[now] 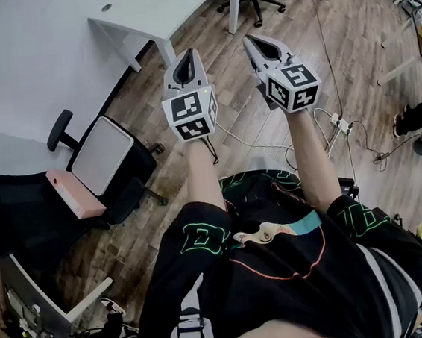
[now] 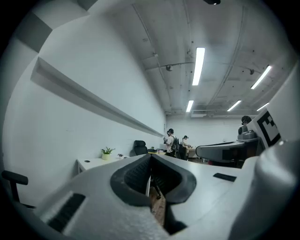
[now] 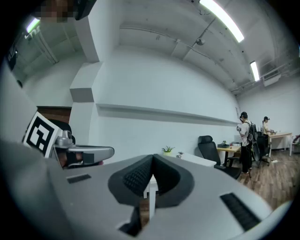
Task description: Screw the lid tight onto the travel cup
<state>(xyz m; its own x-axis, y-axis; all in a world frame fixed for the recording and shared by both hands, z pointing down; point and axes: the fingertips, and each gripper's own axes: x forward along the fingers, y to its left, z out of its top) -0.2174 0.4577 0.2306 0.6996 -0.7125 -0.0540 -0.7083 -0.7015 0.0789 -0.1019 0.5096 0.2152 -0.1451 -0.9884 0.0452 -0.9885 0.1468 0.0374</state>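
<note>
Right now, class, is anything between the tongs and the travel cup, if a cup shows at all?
No cup or lid shows in any view, so no obstacle can be judged. The left tongs and right tongs are shut and empty.

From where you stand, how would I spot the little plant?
Look to the white desk against the pale wall ahead. On its top stands a small potted plant, the only leafy green thing there.
</note>
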